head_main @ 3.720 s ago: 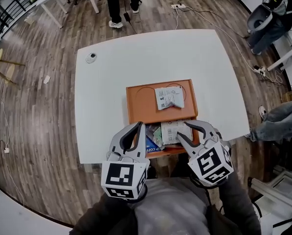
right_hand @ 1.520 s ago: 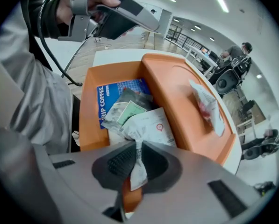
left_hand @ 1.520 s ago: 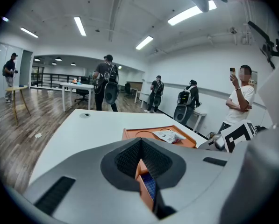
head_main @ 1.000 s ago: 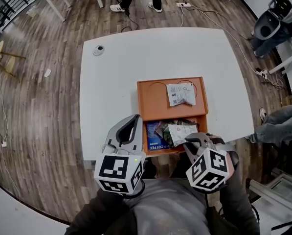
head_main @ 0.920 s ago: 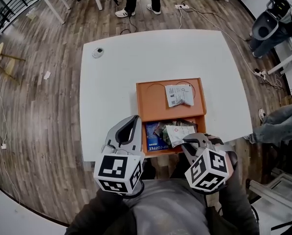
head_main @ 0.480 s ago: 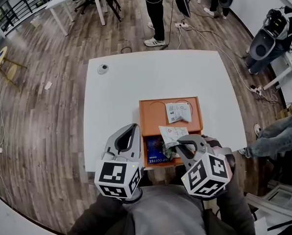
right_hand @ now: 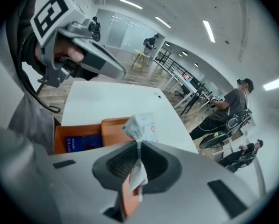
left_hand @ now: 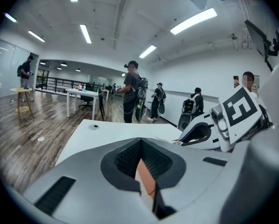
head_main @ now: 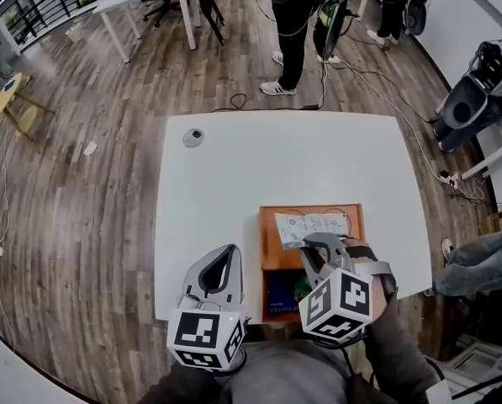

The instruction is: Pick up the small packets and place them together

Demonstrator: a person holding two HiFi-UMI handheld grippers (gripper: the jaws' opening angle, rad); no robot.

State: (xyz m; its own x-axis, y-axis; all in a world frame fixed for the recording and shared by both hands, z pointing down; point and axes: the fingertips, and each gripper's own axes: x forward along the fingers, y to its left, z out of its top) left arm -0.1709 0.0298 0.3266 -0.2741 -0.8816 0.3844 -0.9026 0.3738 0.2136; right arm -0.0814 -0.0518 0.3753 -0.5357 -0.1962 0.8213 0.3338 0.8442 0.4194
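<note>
Right gripper (head_main: 311, 247), jaws pinched on a small white packet (head_main: 289, 228), has carried it up from the near compartment of the orange tray (head_main: 270, 255) to over the far one, beside a second packet (head_main: 333, 223). Left gripper (head_main: 230, 253), jaws closed and empty, is left of the tray.
</note>
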